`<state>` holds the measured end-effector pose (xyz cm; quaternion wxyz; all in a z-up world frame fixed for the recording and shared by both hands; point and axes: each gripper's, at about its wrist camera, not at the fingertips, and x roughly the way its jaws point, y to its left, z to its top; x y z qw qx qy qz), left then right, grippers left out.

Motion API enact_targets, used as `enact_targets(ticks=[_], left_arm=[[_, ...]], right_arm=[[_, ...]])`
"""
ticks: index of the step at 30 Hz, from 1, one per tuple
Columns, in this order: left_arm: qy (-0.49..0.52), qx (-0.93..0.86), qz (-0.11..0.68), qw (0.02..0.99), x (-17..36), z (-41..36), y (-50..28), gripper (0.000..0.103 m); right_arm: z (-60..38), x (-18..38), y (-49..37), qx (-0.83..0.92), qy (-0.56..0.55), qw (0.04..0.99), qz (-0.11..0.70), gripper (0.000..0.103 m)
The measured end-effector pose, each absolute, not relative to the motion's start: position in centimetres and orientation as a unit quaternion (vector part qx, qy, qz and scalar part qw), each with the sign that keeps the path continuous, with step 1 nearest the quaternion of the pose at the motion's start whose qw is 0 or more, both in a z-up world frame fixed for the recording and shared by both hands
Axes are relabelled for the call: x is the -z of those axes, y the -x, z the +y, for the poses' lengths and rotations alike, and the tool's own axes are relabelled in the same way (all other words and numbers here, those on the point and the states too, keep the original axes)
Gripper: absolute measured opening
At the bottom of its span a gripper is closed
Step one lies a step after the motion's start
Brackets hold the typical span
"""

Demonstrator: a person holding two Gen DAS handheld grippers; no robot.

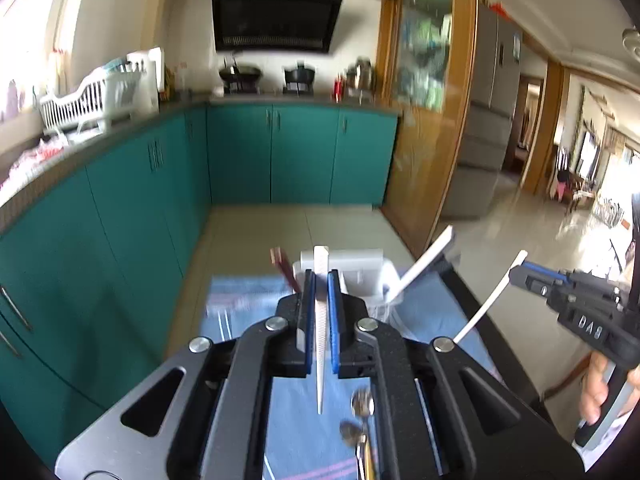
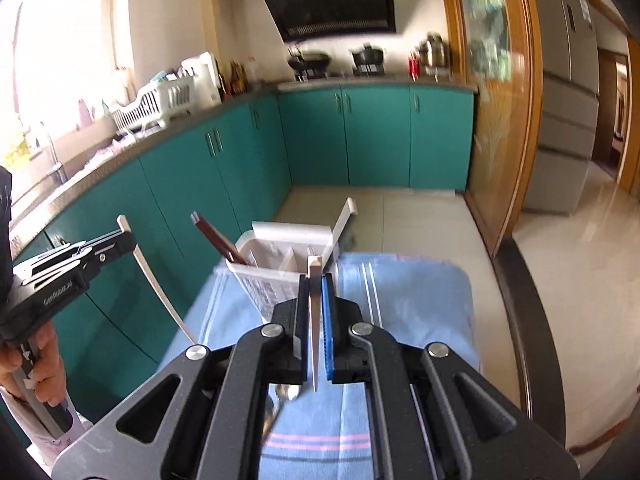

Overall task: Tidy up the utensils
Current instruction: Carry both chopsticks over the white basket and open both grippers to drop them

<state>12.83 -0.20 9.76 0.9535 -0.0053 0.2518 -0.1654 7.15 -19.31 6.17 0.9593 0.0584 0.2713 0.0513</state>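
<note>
Each tool gripping a tapered white chopstick, slotted plastic caddy

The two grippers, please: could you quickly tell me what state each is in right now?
Left gripper: shut on a white chopstick.
Right gripper: shut on a second white chopstick.

Dark red chopsticks and a white flat utensil are jutting up from the translucent plastic compartment holder, crowding its mouth. Two metal spoons are lying on the blue striped cloth, whose right half is seemingly lying bare.
</note>
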Motion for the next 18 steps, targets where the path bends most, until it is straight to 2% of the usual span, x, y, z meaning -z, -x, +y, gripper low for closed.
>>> enact_targets(ticks=[5, 9, 11, 14, 18], left_arm=[[0.071, 0.163, 0.197, 0.964, -15.7, 1.2, -14.7, 0.006], [0.091, 0.106, 0.134, 0.981, -17.9, 1.0, -16.0, 0.006], [0.093, 0.084, 0.127, 0.984, -17.9, 0.4, -17.4, 0.006], [0.087, 0.085, 0.161, 0.979, -16.3, -0.9, -20.4, 0.006], [0.08, 0.062, 0.194, 0.976, -12.4, -1.6, -23.2, 0.006]], right_arm=[[-18.7, -11.4, -9.0, -0.073, -0.061, 0.972, 0.215, 0.007], [-17.7, -14.2, -11.0, -0.062, -0.056, 0.981, 0.177, 0.007], [-17.3, -15.1, -12.2, -0.033, -0.05, 0.987, 0.15, 0.007], [-17.1, -14.6, -14.7, -0.013, -0.052, 0.987, 0.151, 0.007], [-16.7, -11.4, -18.1, 0.009, -0.043, 0.986, 0.16, 0.007]])
